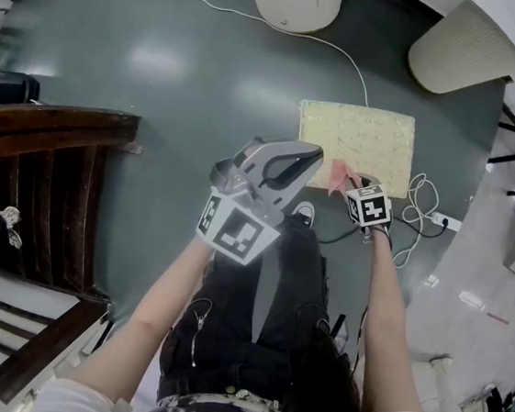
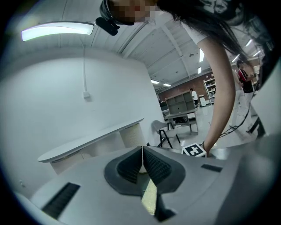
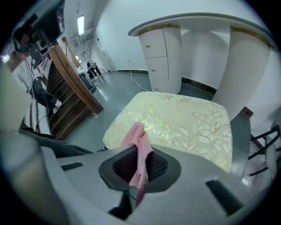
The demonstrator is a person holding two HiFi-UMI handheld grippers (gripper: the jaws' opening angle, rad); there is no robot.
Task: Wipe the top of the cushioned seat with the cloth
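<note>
— How is the left gripper (image 2: 142,154)?
— Its jaws are pressed together with nothing between them, and it is held left of the cushioned seat (image 3: 189,121).
— And the right gripper (image 3: 139,163)?
— It is clamped on the pink cloth (image 3: 138,143), which pokes out at the seat's near edge. I can't tell whether the cloth touches the cushion.

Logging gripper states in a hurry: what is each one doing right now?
Left gripper: closed, nothing between its jaws.
Right gripper: closed on the pink cloth.
</note>
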